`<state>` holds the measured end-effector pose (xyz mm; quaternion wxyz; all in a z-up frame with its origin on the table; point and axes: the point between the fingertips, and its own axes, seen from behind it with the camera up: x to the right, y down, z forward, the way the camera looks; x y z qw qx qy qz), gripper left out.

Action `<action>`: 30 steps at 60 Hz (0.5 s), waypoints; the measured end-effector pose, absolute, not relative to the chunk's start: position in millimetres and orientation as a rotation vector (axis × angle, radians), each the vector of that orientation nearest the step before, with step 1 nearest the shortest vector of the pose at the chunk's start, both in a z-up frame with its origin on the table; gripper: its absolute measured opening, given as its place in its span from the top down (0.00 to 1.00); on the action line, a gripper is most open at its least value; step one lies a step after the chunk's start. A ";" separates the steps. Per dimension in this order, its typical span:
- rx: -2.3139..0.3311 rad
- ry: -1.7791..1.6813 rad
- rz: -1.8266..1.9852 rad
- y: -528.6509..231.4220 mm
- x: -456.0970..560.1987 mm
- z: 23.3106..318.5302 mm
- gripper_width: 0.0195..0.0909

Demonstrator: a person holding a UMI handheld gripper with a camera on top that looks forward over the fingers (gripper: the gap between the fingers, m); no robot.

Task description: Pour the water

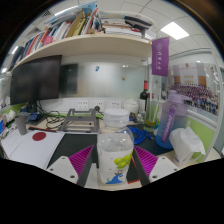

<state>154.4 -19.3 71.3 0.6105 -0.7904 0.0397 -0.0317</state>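
Note:
A clear plastic bottle (114, 156) with a green and blue label stands upright between my gripper's (114, 152) fingers. Both pink pads (82, 158) lie close against its sides, so the gripper is shut on the bottle. The bottle's base shows just above the tan desk top (92, 186); I cannot tell whether it rests there or is lifted. Beyond the right finger stands a tall translucent purple cup (172, 118).
A white box (187, 146) sits at the right, near the cup. Beyond the bottle are a white tub (117, 118) and a metal rack (80, 122). A monitor (35, 82) and papers (35, 148) are at the left, under a book shelf (85, 42).

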 end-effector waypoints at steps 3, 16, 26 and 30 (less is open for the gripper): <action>-1.824 0.081 -0.075 -14.2 156.5 67.8 0.35; -1.806 0.105 -0.121 -7.8 164.9 66.1 0.63; -1.812 0.004 -0.250 -3.2 158.3 70.7 0.72; -1.826 -0.045 -0.285 1.7 145.6 79.9 0.72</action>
